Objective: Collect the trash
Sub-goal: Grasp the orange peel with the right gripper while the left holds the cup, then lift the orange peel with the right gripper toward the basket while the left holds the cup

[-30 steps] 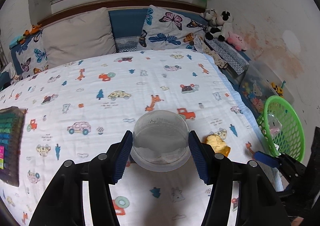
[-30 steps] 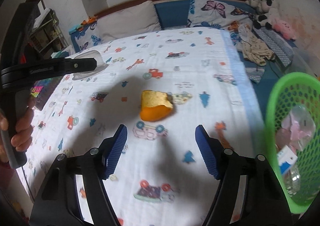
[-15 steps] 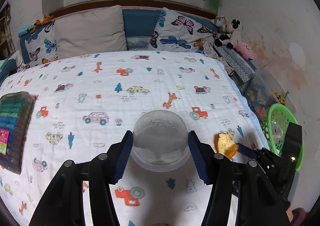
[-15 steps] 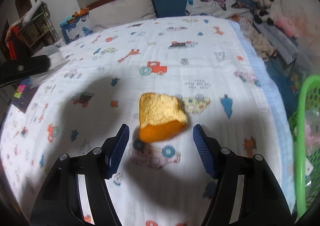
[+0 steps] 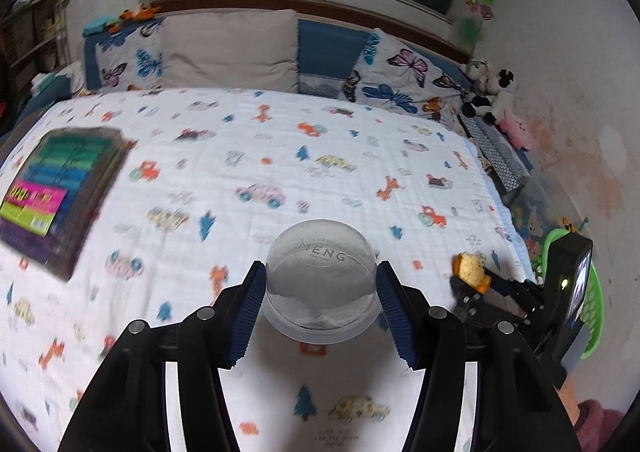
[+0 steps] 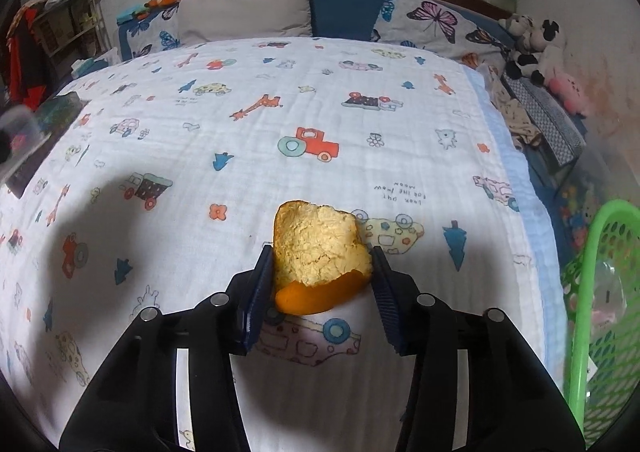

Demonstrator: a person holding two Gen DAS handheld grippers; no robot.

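A clear plastic dome cup (image 5: pixel 320 284) marked MENG sits between the blue pads of my left gripper (image 5: pixel 320 272), which is shut on it above the patterned bedsheet (image 5: pixel 280 155). A piece of orange peel (image 6: pixel 318 256), pale pith up, lies on the sheet (image 6: pixel 320 91). My right gripper (image 6: pixel 320 256) is around it with its jaws closing, and both pads touch its sides. The left wrist view shows that peel (image 5: pixel 470 266) at the right gripper's fingers (image 5: pixel 500 288). A green mesh basket (image 6: pixel 580 332) holding some trash stands beside the bed on the right.
A flat box of coloured pens (image 5: pixel 52 187) lies on the sheet's left side. Pillows (image 6: pixel 244 11) line the headboard. Plush toys (image 6: pixel 536 47) and folded clothes (image 6: pixel 540 115) sit along the right edge. The basket (image 5: pixel 592 292) shows behind the right gripper's body.
My right gripper came down over the orange peel and its jaws narrowed onto it. The left gripper swung sideways with the cup still in it.
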